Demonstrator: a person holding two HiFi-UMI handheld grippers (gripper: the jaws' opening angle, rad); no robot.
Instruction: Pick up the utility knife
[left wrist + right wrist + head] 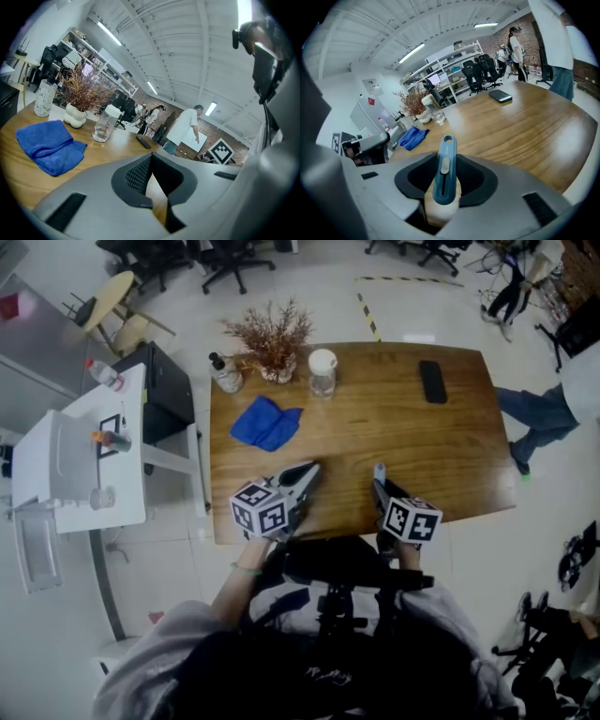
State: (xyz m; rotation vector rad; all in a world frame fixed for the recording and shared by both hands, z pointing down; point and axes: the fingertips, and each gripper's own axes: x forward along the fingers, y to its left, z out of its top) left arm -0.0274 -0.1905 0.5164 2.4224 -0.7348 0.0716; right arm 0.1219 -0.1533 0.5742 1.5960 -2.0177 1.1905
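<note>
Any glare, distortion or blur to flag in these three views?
Head view: evenly lit, mild sheen on the table's far edge, nothing blurred. Left gripper view: strong fisheye bend, dark corners, ceiling light blown out. Right gripper view: same fisheye, pale glare on the wood at right; the utility knife is in focus.

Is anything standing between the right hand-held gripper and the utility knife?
Nothing visible does: the utility knife sits clamped between the jaws of the right hand-held gripper, above the wooden table.

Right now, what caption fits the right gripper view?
Right tongs grip a blue utility knife over a wooden table.
</note>
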